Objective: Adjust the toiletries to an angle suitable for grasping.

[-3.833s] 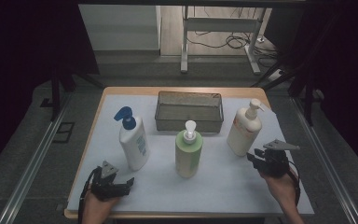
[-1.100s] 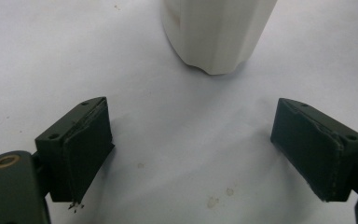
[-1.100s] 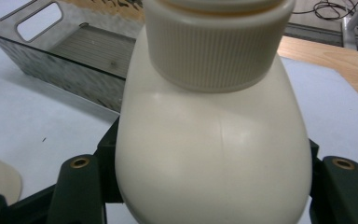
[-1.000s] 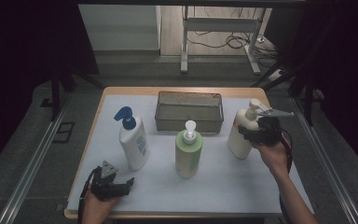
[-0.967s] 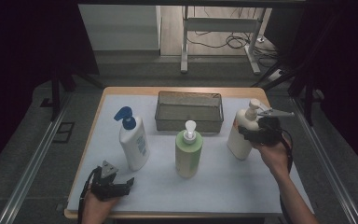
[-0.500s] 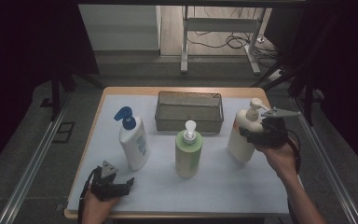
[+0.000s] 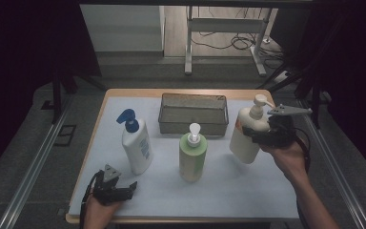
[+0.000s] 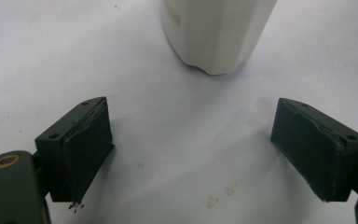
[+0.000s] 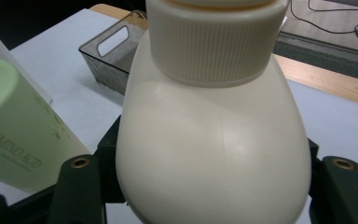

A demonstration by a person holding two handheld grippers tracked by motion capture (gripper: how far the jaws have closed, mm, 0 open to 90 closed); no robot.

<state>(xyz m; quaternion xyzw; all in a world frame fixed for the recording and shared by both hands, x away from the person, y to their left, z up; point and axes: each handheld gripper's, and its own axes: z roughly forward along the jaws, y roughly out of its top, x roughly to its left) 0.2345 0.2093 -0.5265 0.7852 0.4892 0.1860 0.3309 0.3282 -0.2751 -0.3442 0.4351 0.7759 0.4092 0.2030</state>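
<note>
Fingers (image 9: 81, 186) clamping cream pump bottle (image 7: 248, 136), basket (image 7: 193, 125) empty

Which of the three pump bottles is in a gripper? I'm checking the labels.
The cream bottle on the right: the right gripper is clamped on its body. The green bottle and blue-pump bottle stand free.

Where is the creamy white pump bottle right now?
High view, right side: the cream pump bottle is clamped in the right hand-held gripper, right of the green pump bottle.
</note>
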